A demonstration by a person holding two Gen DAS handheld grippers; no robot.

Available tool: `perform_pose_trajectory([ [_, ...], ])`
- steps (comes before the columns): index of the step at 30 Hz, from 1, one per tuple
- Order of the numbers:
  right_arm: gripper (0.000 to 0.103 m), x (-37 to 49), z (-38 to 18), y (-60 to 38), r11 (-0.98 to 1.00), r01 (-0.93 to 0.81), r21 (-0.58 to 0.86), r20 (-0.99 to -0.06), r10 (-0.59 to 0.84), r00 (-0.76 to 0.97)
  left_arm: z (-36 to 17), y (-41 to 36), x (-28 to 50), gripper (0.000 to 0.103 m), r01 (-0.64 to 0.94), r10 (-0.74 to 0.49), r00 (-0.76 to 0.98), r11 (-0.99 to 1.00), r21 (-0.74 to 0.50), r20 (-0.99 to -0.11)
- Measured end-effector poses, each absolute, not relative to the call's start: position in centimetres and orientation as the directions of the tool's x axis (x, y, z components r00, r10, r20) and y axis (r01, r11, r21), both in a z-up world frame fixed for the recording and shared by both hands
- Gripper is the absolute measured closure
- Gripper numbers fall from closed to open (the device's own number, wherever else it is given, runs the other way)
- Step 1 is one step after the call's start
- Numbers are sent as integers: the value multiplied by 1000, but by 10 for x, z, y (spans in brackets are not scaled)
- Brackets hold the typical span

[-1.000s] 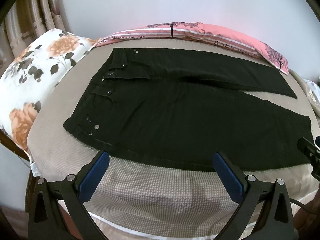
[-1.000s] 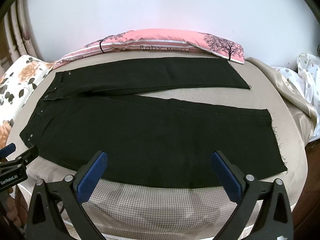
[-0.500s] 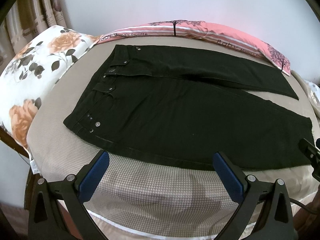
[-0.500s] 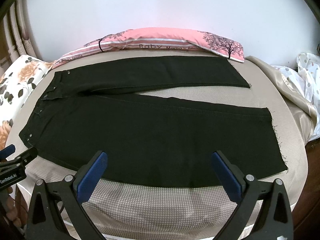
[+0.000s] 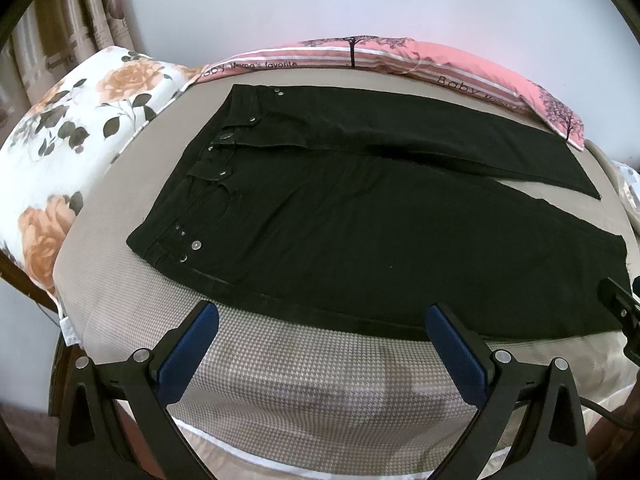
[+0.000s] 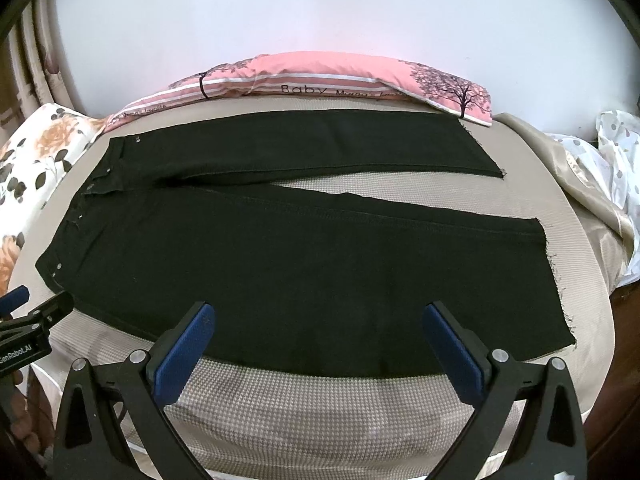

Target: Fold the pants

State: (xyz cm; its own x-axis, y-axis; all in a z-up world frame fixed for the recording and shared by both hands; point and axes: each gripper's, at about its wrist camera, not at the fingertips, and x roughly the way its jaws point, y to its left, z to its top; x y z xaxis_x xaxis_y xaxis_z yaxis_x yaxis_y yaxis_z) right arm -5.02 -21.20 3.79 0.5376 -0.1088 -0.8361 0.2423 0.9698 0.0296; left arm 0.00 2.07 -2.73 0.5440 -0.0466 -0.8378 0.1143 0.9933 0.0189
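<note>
Black pants (image 5: 360,216) (image 6: 304,256) lie flat on a beige checked bed cover (image 5: 304,376) (image 6: 320,408), waistband to the left, both legs spread apart and running to the right. My left gripper (image 5: 322,332) hangs open over the cover just short of the near leg's front edge, close to the waist end. Over the same front edge, toward the hem end, my right gripper (image 6: 318,334) is open too. Neither holds anything. Each gripper shows at the edge of the other's view.
A floral pillow (image 5: 68,152) lies left of the waistband. A pink striped pillow (image 5: 400,60) (image 6: 320,76) runs along the far side by the wall. Rumpled beige and spotted bedding (image 6: 600,184) sits at the right. Curtains (image 5: 60,32) hang at the far left.
Both views have shifted slightly; the left gripper has eased a little closer to the pants' front edge. The pants have not moved and both grippers stay open.
</note>
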Motion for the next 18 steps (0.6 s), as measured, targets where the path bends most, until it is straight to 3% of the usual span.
perform_pose_trajectory([
  [18, 0, -43, 36, -209, 973, 229, 14, -838, -113, 534, -29, 25, 11, 0, 101, -52, 543, 995, 4, -838],
])
